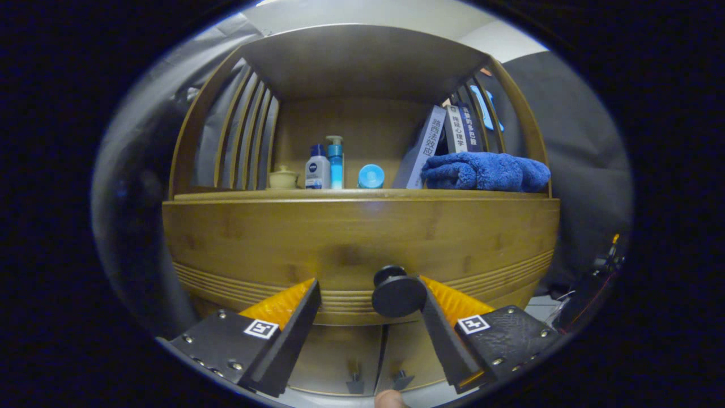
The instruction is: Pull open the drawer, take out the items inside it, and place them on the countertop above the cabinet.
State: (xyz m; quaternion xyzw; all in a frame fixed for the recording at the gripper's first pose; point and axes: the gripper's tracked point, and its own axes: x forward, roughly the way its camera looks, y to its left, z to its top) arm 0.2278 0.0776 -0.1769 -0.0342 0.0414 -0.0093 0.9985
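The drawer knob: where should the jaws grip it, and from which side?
Grip the round black knob across its disc, coming straight on at the drawer front. It stands out on a short stem, so the jaws can close behind its rim. The gripper is open, the knob against its right finger; shift right to centre it.

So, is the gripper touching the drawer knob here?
Cannot tell. In the gripper view the drawer knob overlaps the right finger of the open gripper; contact unclear.
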